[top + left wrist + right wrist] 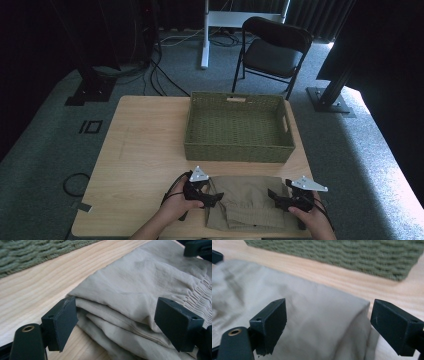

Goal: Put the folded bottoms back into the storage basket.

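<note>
Flanking the folded garment (248, 201) at the near edge of the table (140, 150), both hands are set up for a two-sided pickup, one tool at each end so the stack of layers should lift without sagging or unfolding. On the person's left, the left gripper (209, 198) has its jaws spread wide and released, one pad beside the folded corner, nothing pinched; the left gripper view shows the beige layers (140, 297) lying between the two black pads with daylight on either side. Over on the right, the right gripper (276, 199) mirrors it, jaws apart and empty, straddling the cloth's rounded fold (319, 325). That symmetry looks deliberate: grab both ends at once and the fold holds. The elastic gathered waistband (197, 293) faces the person, so the tidy folded edge leads away. Just beyond the garment, nearly touching its far edge, waits the green woven basket (239, 150), open-topped and seemingly empty, parked right in the path, my guess being a short lift forward and in. Farther back, a black folding chair (272, 52) stands on the carpet.
</note>
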